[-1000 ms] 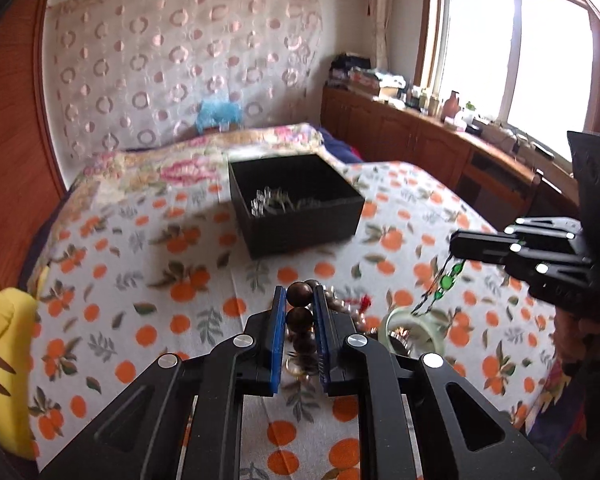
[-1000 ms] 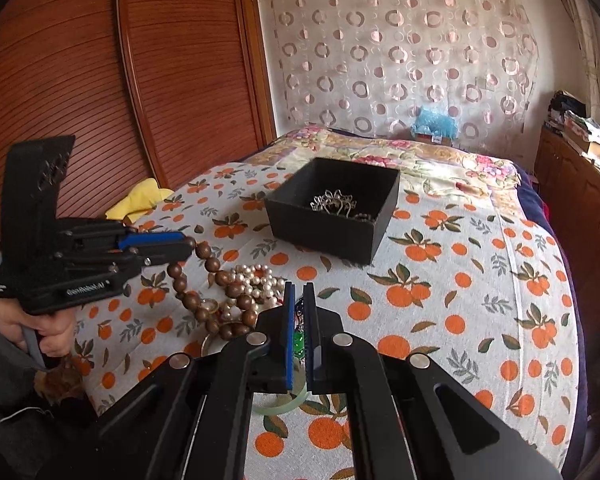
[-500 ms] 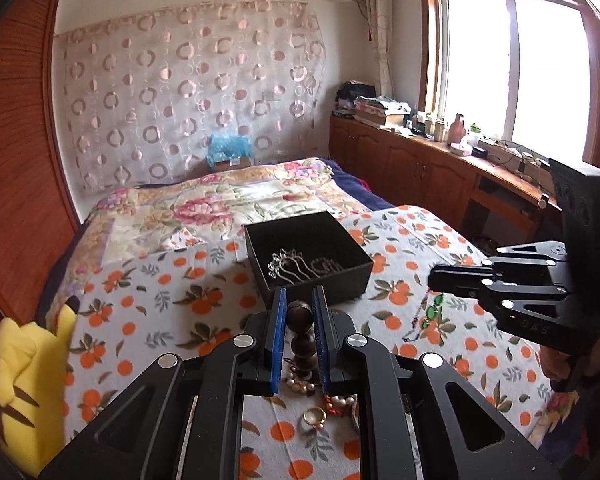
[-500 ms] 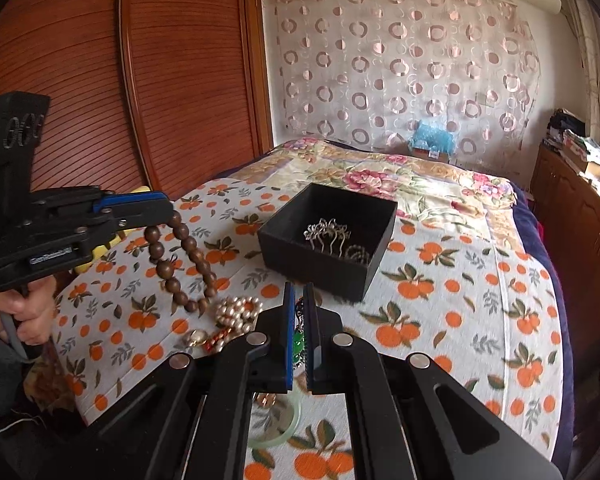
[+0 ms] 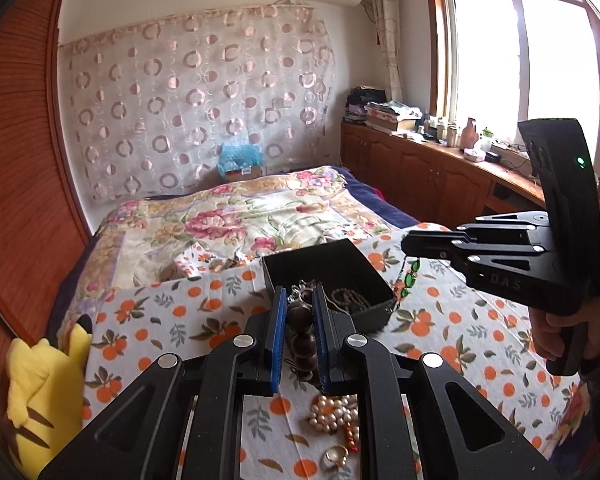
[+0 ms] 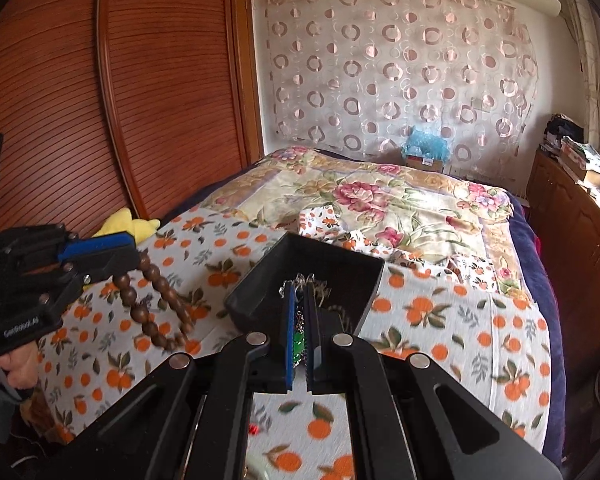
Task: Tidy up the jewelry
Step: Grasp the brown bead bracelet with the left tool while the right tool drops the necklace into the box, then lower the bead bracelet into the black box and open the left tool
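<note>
- While its blue pads press from both sides on a strand of dark wooden beads (image 5: 300,334), the left gripper (image 5: 298,336) is clamped on that strand; in the right wrist view the loop of beads (image 6: 156,304) hangs free below the jaws of the left gripper (image 6: 112,254), above the cloth.
- Clamped nearly together, the right gripper (image 6: 299,334) holds a thin chain with green stones (image 6: 298,344) between its pads; from the left wrist view the green stones (image 5: 410,276) dangle under the tip of the right gripper (image 5: 410,246), just beside the right edge of the box.
- Ahead of both grippers sits an open black box (image 5: 376,280) on the orange-print cloth (image 5: 180,320), with silvery pieces and a dark chain already inside.
- Below the left gripper, a cluster of pearl beads (image 5: 334,412), a small red piece and a gold ring (image 5: 336,456) lie on the cloth.
- A yellow plush toy (image 5: 40,392) rests at the bed's left edge.
- A hand (image 5: 560,336) grips the right handle.
</note>
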